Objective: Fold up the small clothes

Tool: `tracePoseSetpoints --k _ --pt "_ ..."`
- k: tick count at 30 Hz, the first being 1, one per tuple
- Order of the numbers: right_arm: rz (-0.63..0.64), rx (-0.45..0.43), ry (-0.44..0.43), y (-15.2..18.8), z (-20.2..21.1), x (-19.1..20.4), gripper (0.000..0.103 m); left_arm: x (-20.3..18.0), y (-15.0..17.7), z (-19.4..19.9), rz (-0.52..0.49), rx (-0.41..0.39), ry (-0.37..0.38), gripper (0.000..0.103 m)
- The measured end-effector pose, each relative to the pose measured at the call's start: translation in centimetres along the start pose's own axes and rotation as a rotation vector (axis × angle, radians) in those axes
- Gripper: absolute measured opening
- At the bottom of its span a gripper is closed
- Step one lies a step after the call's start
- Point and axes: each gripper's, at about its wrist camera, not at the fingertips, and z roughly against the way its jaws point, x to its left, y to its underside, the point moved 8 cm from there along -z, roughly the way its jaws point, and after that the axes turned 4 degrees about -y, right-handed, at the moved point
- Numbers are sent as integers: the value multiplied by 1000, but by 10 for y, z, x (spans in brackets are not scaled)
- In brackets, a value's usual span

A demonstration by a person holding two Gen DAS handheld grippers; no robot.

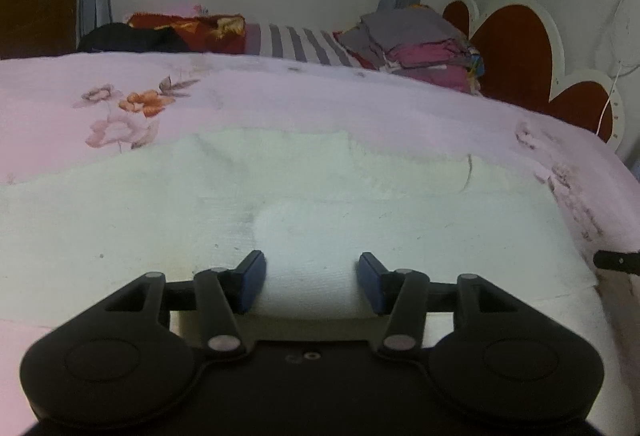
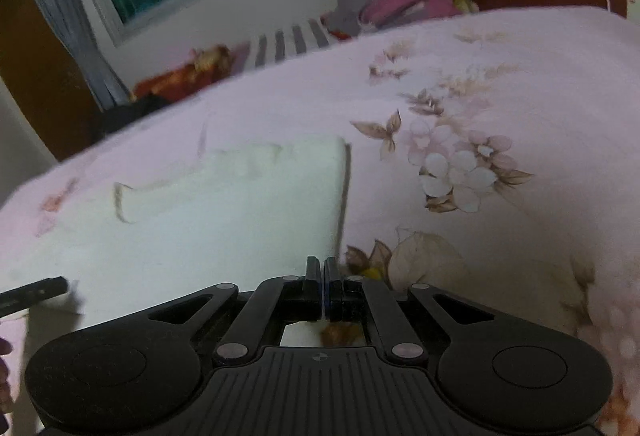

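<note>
A white garment (image 1: 328, 172) lies spread flat on the pink floral bedsheet (image 1: 280, 96). In the left wrist view my left gripper (image 1: 312, 282) has its blue pads apart, with a raised fold of the white garment filling the gap and touching both pads. The right wrist view is blurred; my right gripper (image 2: 323, 272) has its pads pressed together at the garment's (image 2: 224, 212) near right corner. No cloth shows between those pads. A black fingertip of the other gripper pokes in at the edge of each view (image 1: 616, 262) (image 2: 32, 294).
A pile of folded clothes (image 1: 420, 40) sits at the far side by the red heart-shaped headboard (image 1: 516, 48). A striped pillow (image 1: 296, 40) and a red patterned bundle (image 1: 192, 28) lie under the window. A hand (image 2: 4, 364) shows at the left edge.
</note>
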Motion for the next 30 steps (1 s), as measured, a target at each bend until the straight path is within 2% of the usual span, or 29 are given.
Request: tracePoseSetpoints --k 1,3,4,7,8,9,11,12,13,14,15,16,17,18,19,20,22,25,27,30 --pt "17 -7 0 2 4 5 2 -2 2 -2 -21 3 -9 59" --pt "17 27 -13 11 -4 10 1 -3 10 -10 -63 35 -39 60" --pt "13 64 -6 18 -13 9 1 -3 9 -7 -59 28 -39 60" --pt "11 37 9 13 -4 17 2 2 7 12 -34 -12 -23 63" --pt "18 -3 -6 9 5 23 2 8 8 20 -18 -28 -31 70" --pt "23 -26 -4 7 12 26 2 18 11 28 9 -37 -42 72" --pt "21 -43 25 8 20 29 2 42 20 42 70 -45 -70 77" --pt "22 -43 53 10 22 29 6 59 26 50 106 -46 -101 80" --pt "39 -44 93 13 23 30 15 76 31 57 139 -47 -137 82" --pt "49 -49 115 16 25 31 56 95 36 65 173 -51 -169 82" --pt "50 -66 119 18 28 33 73 119 42 74 219 -60 -200 82" --pt "50 -86 110 19 33 33 73 140 47 84 265 -73 -228 77" --pt "46 -84 95 21 33 36 73 166 52 93 323 -84 -261 68" --pt "33 -76 82 23 33 39 70 193 58 103 394 -92 -291 64" --pt "23 -77 65 25 37 38 65 219 63 112 472 -108 -313 53" --pt "14 -74 47 26 37 41 55 243 68 121 549 -136 -329 52" --pt "12 -61 44 28 38 46 54 291 79 138 691 -192 -372 52" --pt "-1 -55 51 28 35 55 54 336 85 147 807 -225 -368 52" --pt "-28 -48 47 29 33 61 54 357 85 147 876 -254 -332 52" --pt "-26 -38 68 31 29 70 54 380 85 138 961 -289 -275 38"
